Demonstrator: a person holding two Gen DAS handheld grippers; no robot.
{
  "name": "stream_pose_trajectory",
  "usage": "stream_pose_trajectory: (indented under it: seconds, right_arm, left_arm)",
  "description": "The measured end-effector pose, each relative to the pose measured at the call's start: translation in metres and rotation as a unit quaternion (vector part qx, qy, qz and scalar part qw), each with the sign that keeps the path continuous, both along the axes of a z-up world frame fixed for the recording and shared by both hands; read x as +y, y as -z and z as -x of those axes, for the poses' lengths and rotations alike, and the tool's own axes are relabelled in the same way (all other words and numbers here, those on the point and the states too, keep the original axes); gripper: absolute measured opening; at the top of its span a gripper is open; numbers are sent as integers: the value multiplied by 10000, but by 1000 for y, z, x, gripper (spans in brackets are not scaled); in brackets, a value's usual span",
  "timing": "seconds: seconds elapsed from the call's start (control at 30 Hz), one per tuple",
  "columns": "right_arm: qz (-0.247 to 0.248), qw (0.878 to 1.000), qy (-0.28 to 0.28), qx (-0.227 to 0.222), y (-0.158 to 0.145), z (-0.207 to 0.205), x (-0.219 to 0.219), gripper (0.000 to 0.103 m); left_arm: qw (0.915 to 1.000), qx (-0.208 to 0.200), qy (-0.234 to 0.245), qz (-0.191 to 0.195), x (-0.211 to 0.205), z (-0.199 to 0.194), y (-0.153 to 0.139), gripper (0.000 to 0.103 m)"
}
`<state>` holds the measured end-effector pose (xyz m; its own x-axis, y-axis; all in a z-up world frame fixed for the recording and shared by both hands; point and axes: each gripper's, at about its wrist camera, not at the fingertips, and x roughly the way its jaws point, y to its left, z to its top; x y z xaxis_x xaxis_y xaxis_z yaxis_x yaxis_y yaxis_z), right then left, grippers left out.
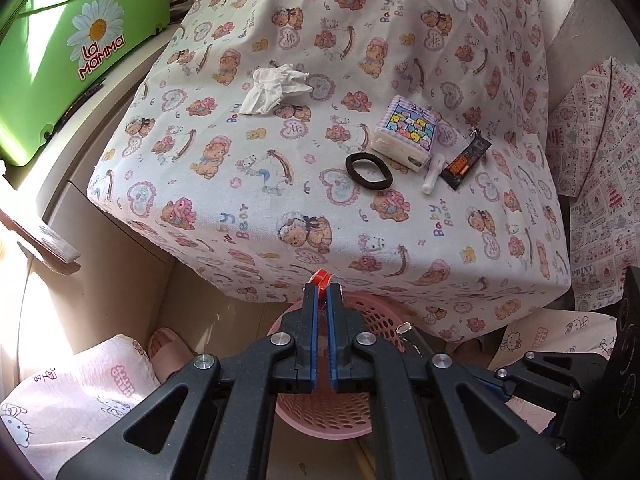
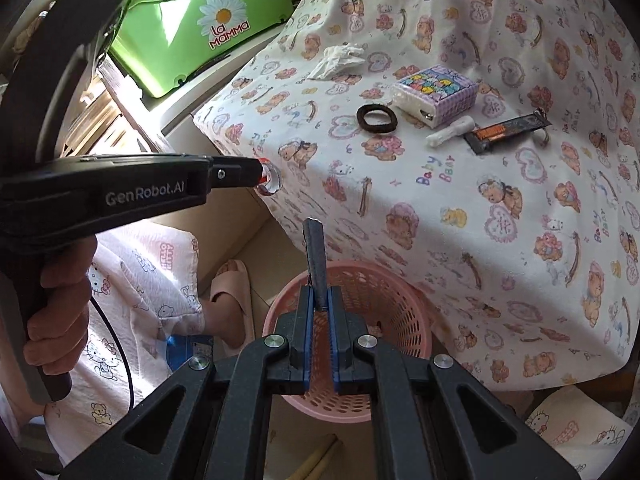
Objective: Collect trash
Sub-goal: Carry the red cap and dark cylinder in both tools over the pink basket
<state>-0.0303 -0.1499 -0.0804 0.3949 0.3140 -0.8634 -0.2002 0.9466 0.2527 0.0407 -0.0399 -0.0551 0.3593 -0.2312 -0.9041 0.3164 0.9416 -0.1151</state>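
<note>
Tissue (image 1: pixel 274 89), hair tie (image 1: pixel 369 170), tissue pack (image 1: pixel 406 132) — on bear-print cloth (image 1: pixel 248 184).

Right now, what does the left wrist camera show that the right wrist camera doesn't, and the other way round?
Only the left wrist view shows the left gripper head-on, jaws shut on a small red and clear wrapper.

Only the right wrist view shows the hand gripping the left gripper's handle, and the right gripper shut on a dark flat wrapper.

Both show the pink basket below, the crumpled tissue, hair tie and tissue pack on the bear-print cloth.
</note>
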Motion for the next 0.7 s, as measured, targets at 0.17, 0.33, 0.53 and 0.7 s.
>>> stream_pose_trajectory:
  seconds: [0.17,0.33,0.53,0.7]
  right_arm:
    - [-173,9978,76,636,28,-5,-1,8]
    - [18,9952,214,955,50,-9,-3,8]
    - [243,9899,341,1355,85,-15,1,8]
    - [430,9831,547,1693,118,-19,-1,8]
  left_arm:
    - [9986,498,70,-182,-5,-5,25,3]
    - [9950,943,37,-316,-7,-11,53,3]
    - [9870,1521,-86,-508,-14,-23,93,3]
    - [9818,1750,-158,-727,-18,-24,121,4]
